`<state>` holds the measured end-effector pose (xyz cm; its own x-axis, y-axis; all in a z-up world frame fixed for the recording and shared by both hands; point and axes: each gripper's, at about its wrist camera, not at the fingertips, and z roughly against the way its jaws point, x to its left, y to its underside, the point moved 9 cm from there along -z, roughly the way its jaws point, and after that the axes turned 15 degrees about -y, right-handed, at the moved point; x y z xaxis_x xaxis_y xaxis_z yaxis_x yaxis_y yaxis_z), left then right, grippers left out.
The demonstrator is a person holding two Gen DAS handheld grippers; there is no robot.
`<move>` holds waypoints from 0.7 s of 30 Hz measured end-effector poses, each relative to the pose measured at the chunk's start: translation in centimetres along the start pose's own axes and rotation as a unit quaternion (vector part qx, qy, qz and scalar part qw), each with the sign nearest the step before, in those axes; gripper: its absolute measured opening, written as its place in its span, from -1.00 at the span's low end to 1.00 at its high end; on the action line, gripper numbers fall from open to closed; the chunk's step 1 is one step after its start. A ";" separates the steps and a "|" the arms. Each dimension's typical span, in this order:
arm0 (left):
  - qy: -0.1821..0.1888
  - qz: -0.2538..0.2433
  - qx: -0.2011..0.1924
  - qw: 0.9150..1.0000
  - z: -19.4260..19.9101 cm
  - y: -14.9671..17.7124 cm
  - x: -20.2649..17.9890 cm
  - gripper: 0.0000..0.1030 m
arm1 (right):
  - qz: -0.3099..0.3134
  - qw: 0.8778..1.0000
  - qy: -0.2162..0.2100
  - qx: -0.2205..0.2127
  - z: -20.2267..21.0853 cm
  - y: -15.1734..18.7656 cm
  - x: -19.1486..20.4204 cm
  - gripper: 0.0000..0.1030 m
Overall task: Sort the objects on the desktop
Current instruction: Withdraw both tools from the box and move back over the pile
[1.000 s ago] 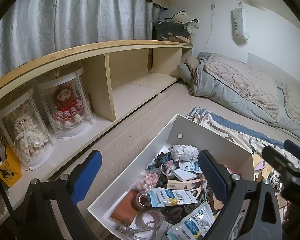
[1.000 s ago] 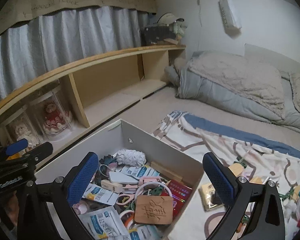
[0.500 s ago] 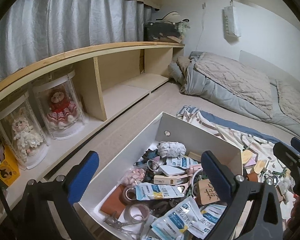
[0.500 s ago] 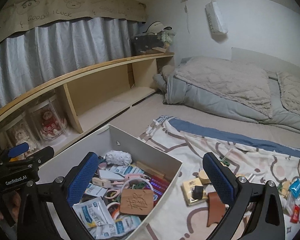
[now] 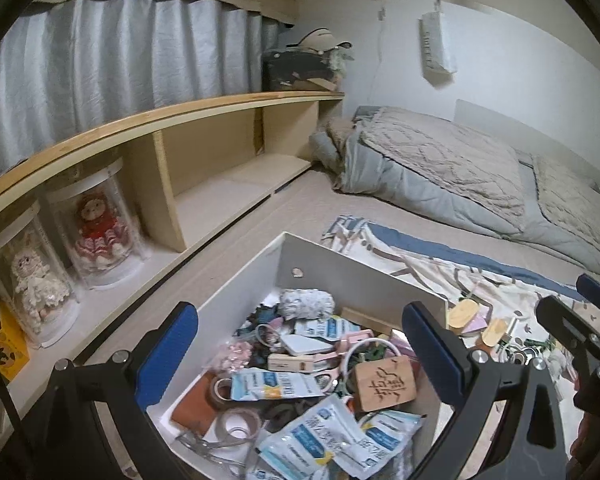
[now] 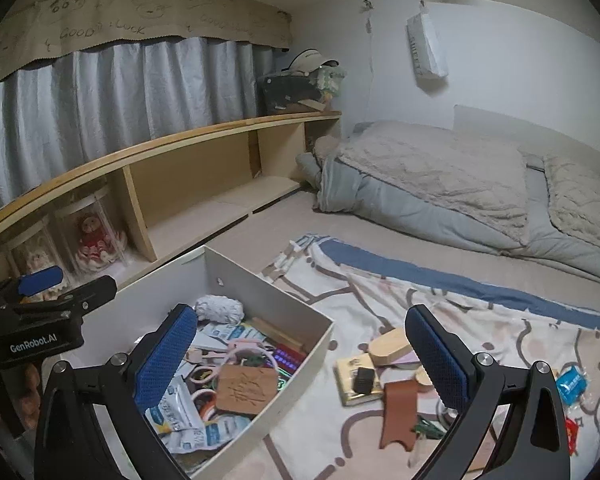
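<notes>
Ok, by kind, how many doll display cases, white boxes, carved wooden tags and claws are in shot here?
Doll display cases: 2, the red doll case and the cream doll case
White box: 1
Carved wooden tag: 1
Claws: 2, the left claw and the right claw, both open
Total: 6

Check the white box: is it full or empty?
Full. The white box is heaped with loose things: sachets, a wooden tag, a tape roll and a grey woolly bundle; little of its floor shows.
</notes>
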<state>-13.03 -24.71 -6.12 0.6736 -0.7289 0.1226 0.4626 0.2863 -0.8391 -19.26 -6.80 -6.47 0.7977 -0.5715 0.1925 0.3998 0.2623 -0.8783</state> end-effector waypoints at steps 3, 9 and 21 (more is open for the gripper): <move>0.008 -0.007 -0.001 1.000 0.3 0.0 -1.0 0.99 | -0.006 1.000 0.005 -0.004 0.8 0.0 -0.8 1.00; 0.020 -0.015 -0.008 1.000 1.0 -0.3 -2.7 0.99 | -0.011 1.000 0.022 -0.006 2.5 0.1 -2.5 1.00; 0.062 -0.036 -0.025 0.997 3.2 -0.8 -6.9 0.99 | -0.012 0.996 0.089 -0.007 8.6 0.1 -7.1 1.00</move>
<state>-16.18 -17.90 -4.57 0.5611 -0.8191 0.1196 0.4764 0.2014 -0.8558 -20.97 3.99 -4.16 0.6952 -0.7064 0.1333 0.4101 0.2373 -0.8806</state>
